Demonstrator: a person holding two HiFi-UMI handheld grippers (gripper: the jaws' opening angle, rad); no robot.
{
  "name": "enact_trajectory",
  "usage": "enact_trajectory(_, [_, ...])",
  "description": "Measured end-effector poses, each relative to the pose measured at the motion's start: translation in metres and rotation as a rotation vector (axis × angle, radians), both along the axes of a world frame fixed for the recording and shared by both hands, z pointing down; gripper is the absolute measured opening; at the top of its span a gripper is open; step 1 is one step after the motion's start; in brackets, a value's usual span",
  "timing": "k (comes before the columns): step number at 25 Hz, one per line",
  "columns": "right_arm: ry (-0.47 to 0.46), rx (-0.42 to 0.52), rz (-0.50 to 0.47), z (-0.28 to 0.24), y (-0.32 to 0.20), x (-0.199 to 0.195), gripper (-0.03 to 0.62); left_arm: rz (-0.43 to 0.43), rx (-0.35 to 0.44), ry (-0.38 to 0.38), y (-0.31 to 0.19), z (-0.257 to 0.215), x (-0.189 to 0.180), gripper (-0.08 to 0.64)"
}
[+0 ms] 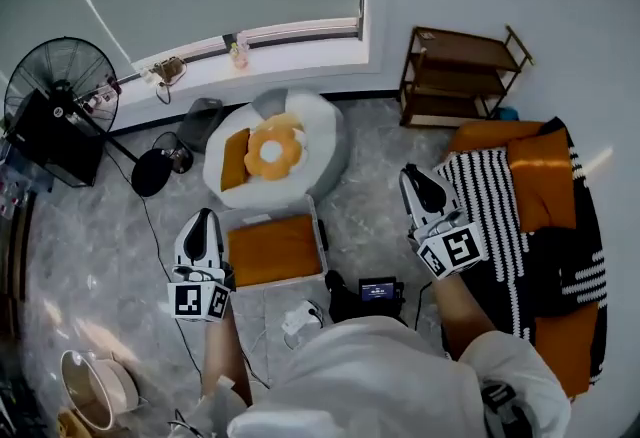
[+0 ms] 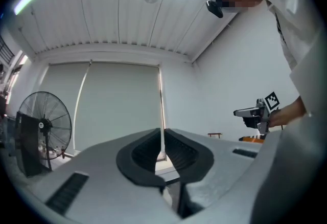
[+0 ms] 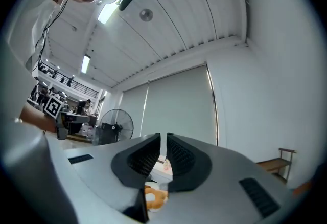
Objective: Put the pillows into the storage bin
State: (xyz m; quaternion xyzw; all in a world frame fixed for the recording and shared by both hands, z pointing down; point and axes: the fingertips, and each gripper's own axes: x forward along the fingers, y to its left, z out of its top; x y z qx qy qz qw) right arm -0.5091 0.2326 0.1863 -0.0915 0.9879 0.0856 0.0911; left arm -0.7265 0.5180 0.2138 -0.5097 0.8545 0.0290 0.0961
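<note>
Head view, with both gripper views. The left tongs (image 1: 203, 217) and right tongs (image 1: 413, 172) are held in the air at either side of the person, pointing roughly level. In each gripper view the left tongs (image 2: 162, 152) and right tongs (image 3: 163, 159) have their jaws pressed together with nothing between them. The storage bin (image 1: 326, 140) stands on the floor below the window and holds a doughnut-shaped pillow (image 1: 273, 151) beside an upright orange pillow (image 1: 235, 158); the doughnut-shaped pillow (image 3: 155, 197) also shows beneath the right jaws. A flat orange pillow (image 1: 272, 249) lies just in front of the bin on a pale framed surface, and whether that is a lid or a tray cannot be told. A sofa (image 1: 575, 341) at the right carries a striped blanket (image 1: 490, 216) and an orange cushion (image 1: 541, 176). Judged stage: between pick-ups, two pillows stowed. The next move probably calls for spreading one pair of tongs, lowering it to the flat orange pillow, pinching an edge and carrying it over the bin rim
</note>
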Motion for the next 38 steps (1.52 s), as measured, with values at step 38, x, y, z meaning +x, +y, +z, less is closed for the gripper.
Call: enact_trajectory(38, [-0.130, -0.184, 0.992, 0.033, -0.135, 0.871, 0.207, 1.331, -0.194, 0.067, -0.489, 0.000, 0.816, 0.181])
